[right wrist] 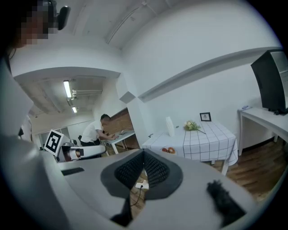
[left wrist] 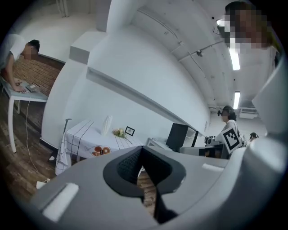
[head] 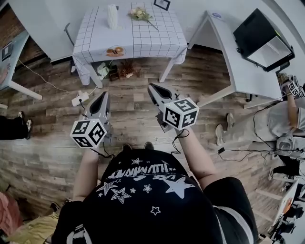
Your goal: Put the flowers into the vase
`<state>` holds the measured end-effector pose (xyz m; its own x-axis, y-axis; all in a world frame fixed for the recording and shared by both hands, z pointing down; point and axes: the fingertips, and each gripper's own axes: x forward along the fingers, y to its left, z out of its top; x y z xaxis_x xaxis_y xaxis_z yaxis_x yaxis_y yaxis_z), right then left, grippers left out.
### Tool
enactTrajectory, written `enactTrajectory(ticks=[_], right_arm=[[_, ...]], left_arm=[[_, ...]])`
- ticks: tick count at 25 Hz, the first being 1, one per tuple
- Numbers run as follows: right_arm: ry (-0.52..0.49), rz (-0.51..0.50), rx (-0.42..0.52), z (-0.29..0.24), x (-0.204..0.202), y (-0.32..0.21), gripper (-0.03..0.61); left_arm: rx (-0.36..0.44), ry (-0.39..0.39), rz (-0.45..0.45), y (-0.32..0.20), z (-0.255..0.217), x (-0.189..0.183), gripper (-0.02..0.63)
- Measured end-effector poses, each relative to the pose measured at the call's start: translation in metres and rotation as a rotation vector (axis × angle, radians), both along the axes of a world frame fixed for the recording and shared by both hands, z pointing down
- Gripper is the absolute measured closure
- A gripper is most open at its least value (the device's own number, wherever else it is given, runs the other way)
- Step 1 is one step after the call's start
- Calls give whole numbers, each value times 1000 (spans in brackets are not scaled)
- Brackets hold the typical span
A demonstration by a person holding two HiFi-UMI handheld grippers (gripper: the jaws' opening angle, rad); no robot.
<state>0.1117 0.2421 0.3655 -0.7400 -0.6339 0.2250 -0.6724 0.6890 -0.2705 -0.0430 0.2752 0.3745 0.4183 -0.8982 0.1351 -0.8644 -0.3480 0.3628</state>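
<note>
A small bunch of pale yellow flowers (head: 139, 14) lies on the checked tablecloth of a table (head: 143, 35) far ahead, next to a tall white ribbed vase (head: 112, 16). The same flowers (right wrist: 191, 126) and vase (right wrist: 169, 126) show small in the right gripper view, and the flowers (left wrist: 119, 132) and vase (left wrist: 107, 125) in the left gripper view. My left gripper (head: 102, 98) and right gripper (head: 155, 89) are held over the wooden floor, well short of the table. Both are shut with nothing between the jaws.
A picture frame (head: 162, 4) stands at the table's back and a round plate (head: 115, 51) near its front edge. Pots and plants (head: 114, 70) sit under the table. A white desk (head: 238, 57) with a dark box (head: 262, 38) is at the right. Other people sit around; cables cross the floor.
</note>
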Motion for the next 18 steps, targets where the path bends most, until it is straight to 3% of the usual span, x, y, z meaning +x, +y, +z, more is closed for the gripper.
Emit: enactTrajectory(ticks=[8, 11, 18], right_arm=[[1, 6, -24, 7, -10, -5, 568], [-1, 54, -44, 11, -9, -10, 568], [42, 88, -14, 22, -16, -9, 568]], left_arm=[[10, -16, -4, -5, -5, -10, 606], [13, -15, -5, -1, -4, -16, 606], [17, -18, -4, 14, 5, -44, 606]])
